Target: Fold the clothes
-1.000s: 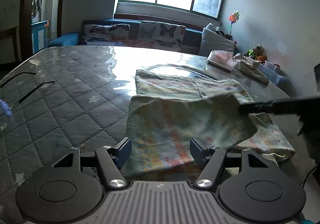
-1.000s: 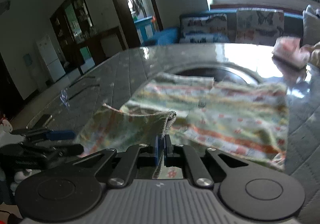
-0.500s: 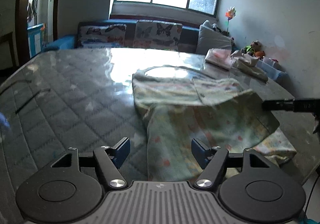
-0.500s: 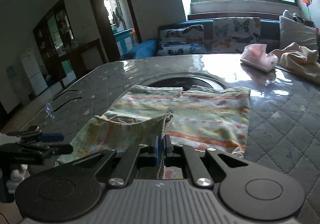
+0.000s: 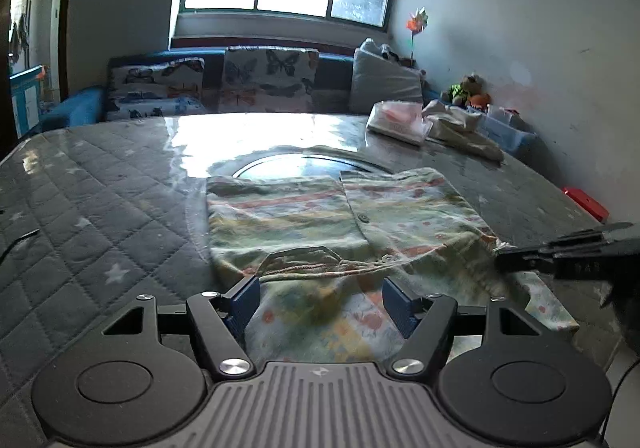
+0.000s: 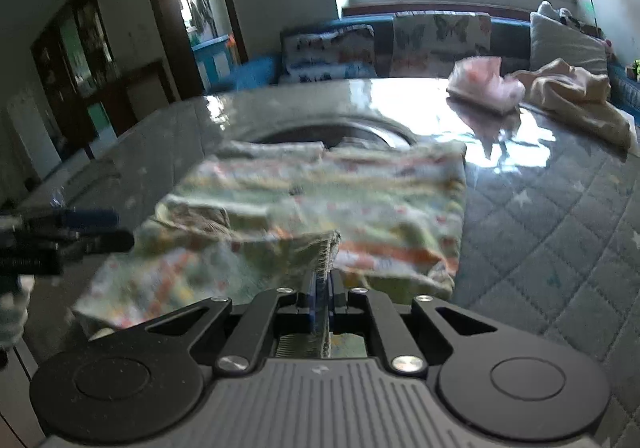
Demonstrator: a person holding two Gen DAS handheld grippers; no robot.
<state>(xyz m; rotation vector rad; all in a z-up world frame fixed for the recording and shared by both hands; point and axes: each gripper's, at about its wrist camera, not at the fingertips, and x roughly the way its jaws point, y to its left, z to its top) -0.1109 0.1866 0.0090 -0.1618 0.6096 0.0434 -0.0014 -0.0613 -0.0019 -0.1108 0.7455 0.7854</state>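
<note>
My right gripper (image 6: 320, 302) pinches a hem of the patterned shirt (image 5: 344, 220) lying on the worktop (image 5: 100, 208). My left gripper (image 5: 320, 298) hangs spread over its near edge, holding nothing.

left gripper (image 5: 320, 302) jaws wide apart; right gripper (image 6: 320, 298) clamped.

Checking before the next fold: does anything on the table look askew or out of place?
The patterned garment lies crooked: the right gripper is pinching one edge and lifting it, so the near part bunches. The left gripper hangs open over it. A beige cloth lies crumpled at the far corner.
</note>
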